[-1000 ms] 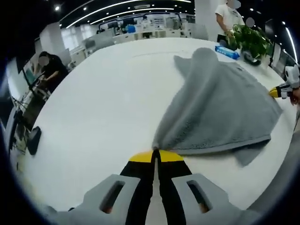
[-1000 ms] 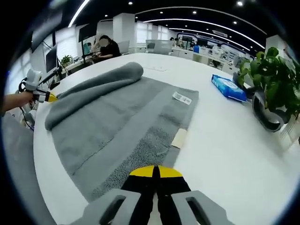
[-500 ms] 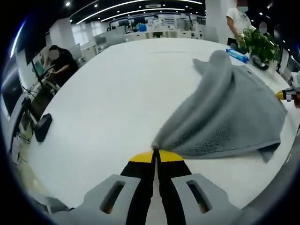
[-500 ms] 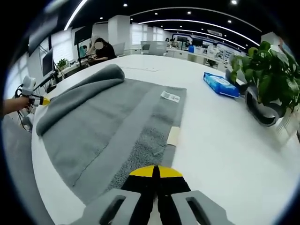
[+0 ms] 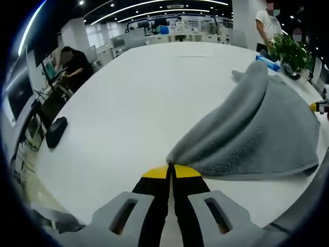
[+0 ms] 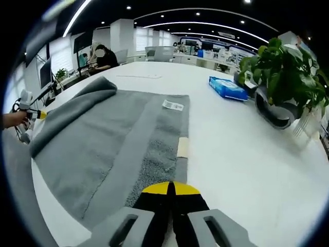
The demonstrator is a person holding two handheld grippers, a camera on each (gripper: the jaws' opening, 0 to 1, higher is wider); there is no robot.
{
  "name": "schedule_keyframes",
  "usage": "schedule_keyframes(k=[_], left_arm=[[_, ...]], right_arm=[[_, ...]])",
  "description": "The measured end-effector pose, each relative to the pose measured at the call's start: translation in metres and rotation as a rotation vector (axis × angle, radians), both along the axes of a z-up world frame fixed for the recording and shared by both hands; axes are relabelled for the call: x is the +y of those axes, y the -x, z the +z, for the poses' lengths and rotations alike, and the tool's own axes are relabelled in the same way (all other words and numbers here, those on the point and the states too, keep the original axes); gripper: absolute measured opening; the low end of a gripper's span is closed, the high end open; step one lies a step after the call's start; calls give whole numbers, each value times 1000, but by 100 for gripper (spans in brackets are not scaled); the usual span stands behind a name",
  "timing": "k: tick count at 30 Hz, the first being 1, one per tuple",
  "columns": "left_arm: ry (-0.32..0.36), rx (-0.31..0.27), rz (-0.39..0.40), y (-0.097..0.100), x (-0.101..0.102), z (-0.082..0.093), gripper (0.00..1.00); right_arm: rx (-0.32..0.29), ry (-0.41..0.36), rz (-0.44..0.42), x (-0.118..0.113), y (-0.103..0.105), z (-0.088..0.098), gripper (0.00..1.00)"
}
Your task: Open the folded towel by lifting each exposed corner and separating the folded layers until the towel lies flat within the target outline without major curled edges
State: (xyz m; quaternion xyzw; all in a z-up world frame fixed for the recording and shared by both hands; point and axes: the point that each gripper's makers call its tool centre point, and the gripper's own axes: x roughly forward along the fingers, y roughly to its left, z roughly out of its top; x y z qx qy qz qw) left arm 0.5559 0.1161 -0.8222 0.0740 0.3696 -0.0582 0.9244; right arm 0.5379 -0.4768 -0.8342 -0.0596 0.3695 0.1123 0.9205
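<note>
A seated person (image 5: pixel 76 60) works at a desk beyond the broad white table (image 5: pixel 133 98). The left gripper (image 5: pixel 170 169) pinches a corner of the grey towel (image 5: pixel 257 128), lifting a ridge; the right gripper (image 6: pixel 170 186) pinches its near edge. A blue packet (image 6: pixel 227 88) and potted plant (image 6: pixel 280 77) stand right.

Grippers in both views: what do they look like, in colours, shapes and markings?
The left gripper and right gripper look alike: two black jaws with a yellow band across their tips, each rising from a light grey moulded housing with slotted cut-outs. No cables or sleeves are visible on them.
</note>
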Motion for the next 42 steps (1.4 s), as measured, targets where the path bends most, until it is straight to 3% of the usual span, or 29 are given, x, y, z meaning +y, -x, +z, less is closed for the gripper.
schedule_keyframes(k=[7, 42], left_arm=[[5, -4, 40, 5, 18, 1, 1], [26, -41, 164, 42, 53, 1, 1]], right_arm=[[2, 7, -37, -17, 10, -1, 0], [-25, 34, -141, -48, 57, 4, 0]])
